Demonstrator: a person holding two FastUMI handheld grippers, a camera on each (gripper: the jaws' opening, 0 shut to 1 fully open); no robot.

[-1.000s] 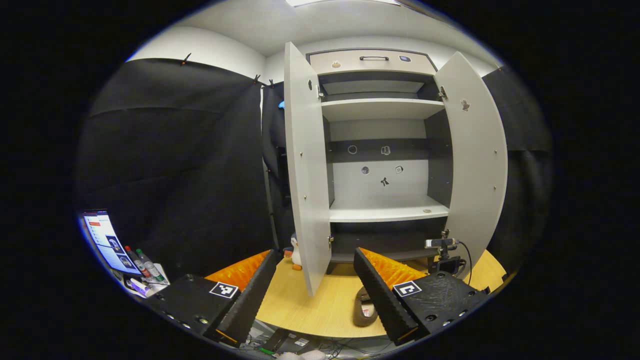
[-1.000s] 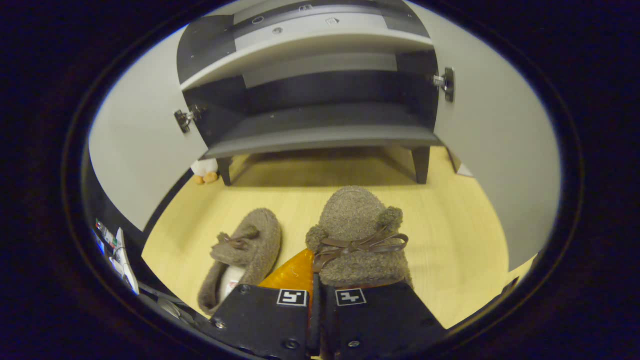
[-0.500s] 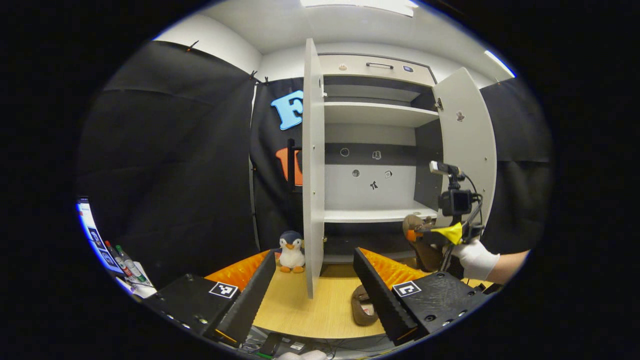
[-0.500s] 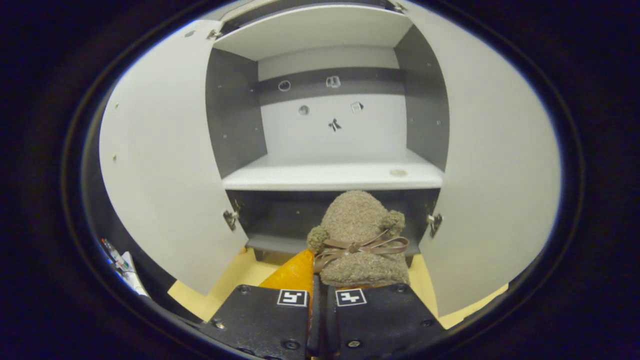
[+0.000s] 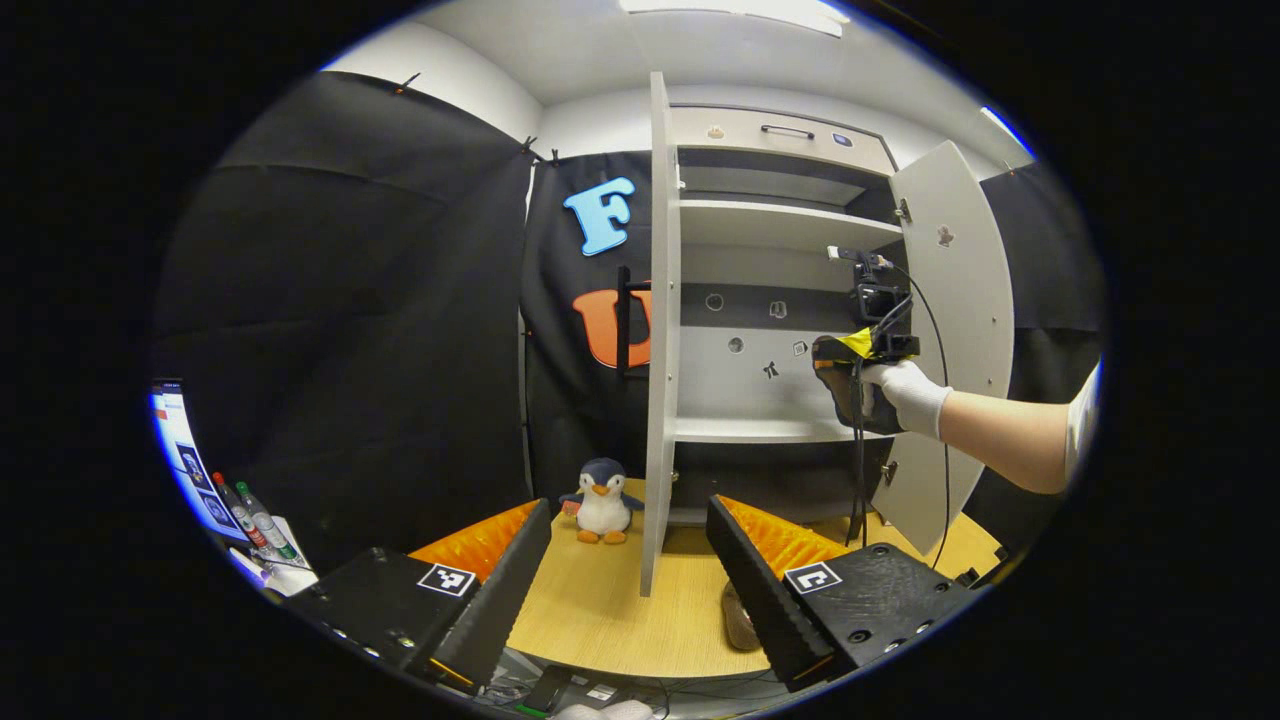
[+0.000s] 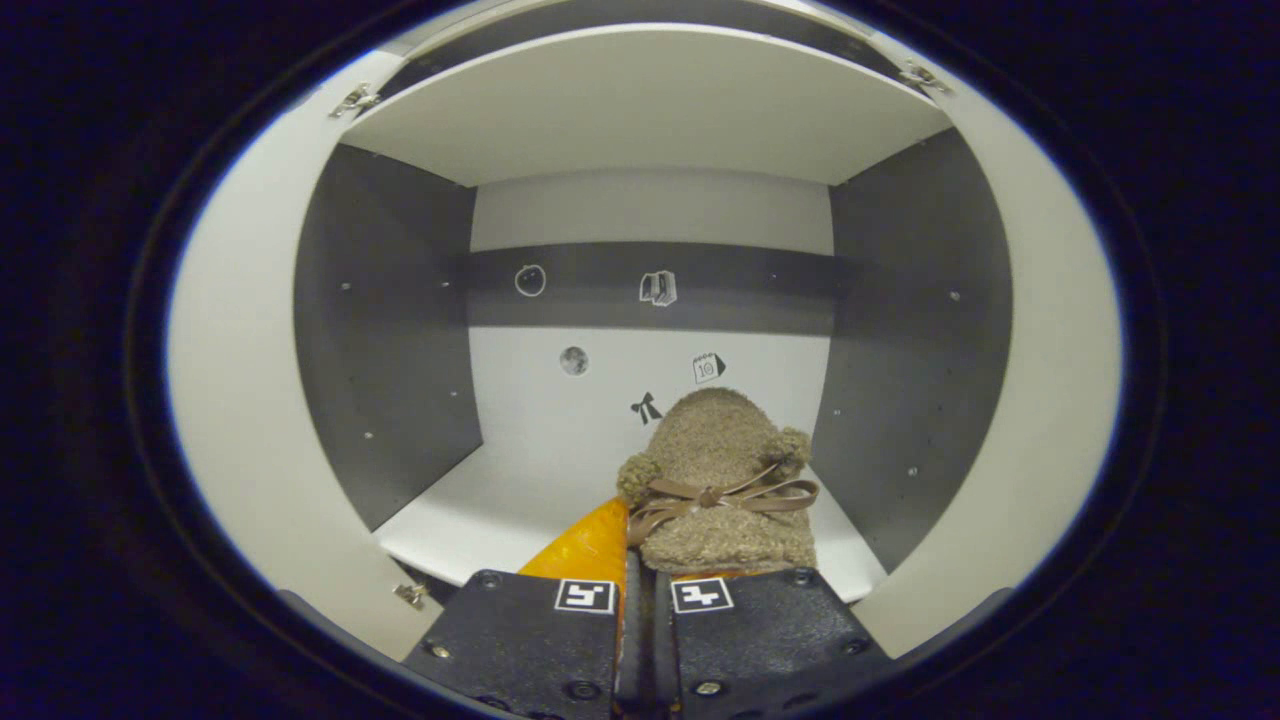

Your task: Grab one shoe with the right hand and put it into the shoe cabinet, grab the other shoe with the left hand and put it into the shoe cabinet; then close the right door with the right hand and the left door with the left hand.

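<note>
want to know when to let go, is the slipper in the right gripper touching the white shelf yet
Apart. In the left gripper view the slipper in the right gripper hangs above the white shelf, with back panel showing between them.

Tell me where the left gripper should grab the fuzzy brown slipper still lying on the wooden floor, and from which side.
Grip the fuzzy brown slipper by one side wall of its opening, coming from above. Most of it hides behind the open left gripper's finger, so its exact pose is unclear.
</note>
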